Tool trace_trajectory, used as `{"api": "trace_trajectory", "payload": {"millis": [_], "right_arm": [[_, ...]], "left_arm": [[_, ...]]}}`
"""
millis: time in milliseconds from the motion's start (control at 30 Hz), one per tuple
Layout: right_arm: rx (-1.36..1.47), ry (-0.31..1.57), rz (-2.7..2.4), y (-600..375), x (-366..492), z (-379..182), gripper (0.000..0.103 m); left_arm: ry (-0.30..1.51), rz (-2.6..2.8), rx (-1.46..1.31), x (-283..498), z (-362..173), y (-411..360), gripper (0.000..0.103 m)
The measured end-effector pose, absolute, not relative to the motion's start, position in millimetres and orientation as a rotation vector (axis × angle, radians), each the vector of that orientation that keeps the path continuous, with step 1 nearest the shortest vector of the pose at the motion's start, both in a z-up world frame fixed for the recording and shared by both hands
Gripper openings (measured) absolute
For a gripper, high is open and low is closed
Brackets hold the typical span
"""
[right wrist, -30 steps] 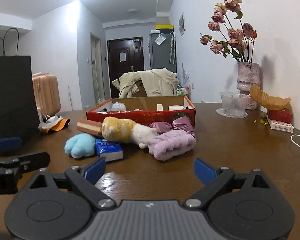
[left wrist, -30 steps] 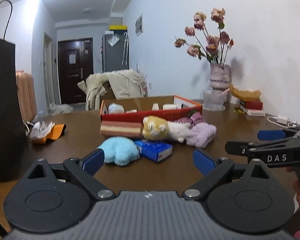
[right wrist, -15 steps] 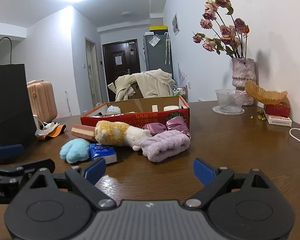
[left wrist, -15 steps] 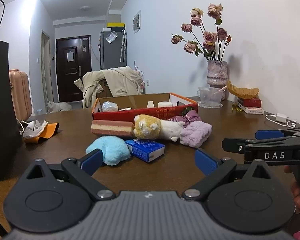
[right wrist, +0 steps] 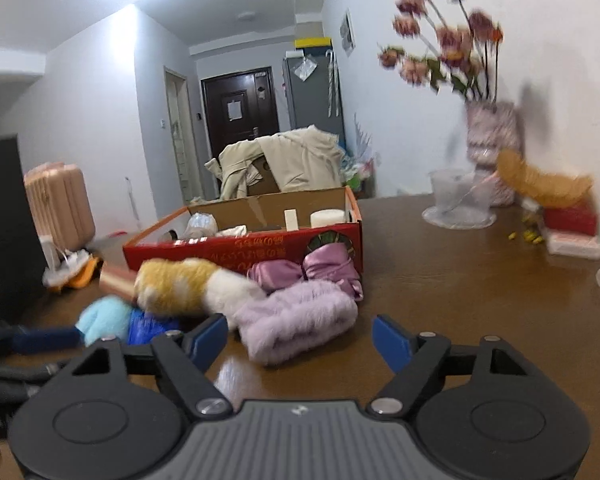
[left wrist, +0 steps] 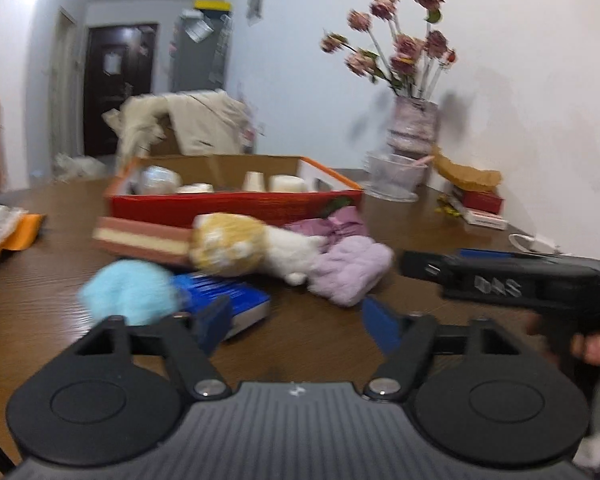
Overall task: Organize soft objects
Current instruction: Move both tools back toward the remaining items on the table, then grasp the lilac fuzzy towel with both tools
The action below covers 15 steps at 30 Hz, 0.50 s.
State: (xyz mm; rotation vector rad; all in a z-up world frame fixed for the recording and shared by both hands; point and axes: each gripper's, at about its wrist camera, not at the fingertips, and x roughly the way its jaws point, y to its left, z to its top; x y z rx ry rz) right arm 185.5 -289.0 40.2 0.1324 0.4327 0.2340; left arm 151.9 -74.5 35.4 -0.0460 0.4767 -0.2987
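Note:
Soft things lie in a pile on the brown table in front of a red cardboard box (left wrist: 236, 206): a light blue plush (left wrist: 130, 296), a yellow-and-white plush toy (left wrist: 240, 250), a lilac fluffy piece (left wrist: 352, 270) and a purple satin bow (left wrist: 332, 222). A pink-and-cream sponge block (left wrist: 140, 240) and a blue pack (left wrist: 236, 298) lie among them. My left gripper (left wrist: 298, 318) is just short of the blue pack, jaws closing with nothing between them. My right gripper (right wrist: 300, 340) faces the lilac fluffy piece (right wrist: 296, 320), jaws closing and not touching it.
A vase of dried roses (left wrist: 412, 132), a clear plastic bowl (left wrist: 394, 176), a red book stack (left wrist: 478, 202) and a white cable (left wrist: 532, 242) stand at the right. An orange item with tissue (left wrist: 8, 232) lies left. A black bag (right wrist: 0, 220) stands at the far left.
Both grippers have moved forward toward the pile, which now looks larger and blurred. Both pairs of fingers stand closer together than before.

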Motion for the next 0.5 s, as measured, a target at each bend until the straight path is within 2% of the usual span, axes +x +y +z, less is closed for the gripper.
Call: {"api": "trace_trajectory", "payload": {"millis": [67, 133, 333, 433, 500], "right_arm": [[0.190, 0.478, 0.275, -302, 217, 41, 0.069], [0.201, 0.519, 0.305, -308, 246, 39, 0.062], [0.346, 0.657, 0.400, -331, 317, 14, 0.046], [0.354, 0.696, 0.431, -333, 314, 8, 0.033], [0.336, 0.699, 0.448, -335, 293, 15, 0.033]], "left_arm": [[0.537, -0.321, -0.088, 178, 36, -83, 0.054], [0.604, -0.322, -0.121, 205, 36, -93, 0.047], [0.686, -0.309, -0.276, 260, 20, -108, 0.045], [0.716, -0.249, -0.286, 270, 13, -111, 0.045], [0.708, -0.203, -0.279, 266, 11, -106, 0.045]]}}
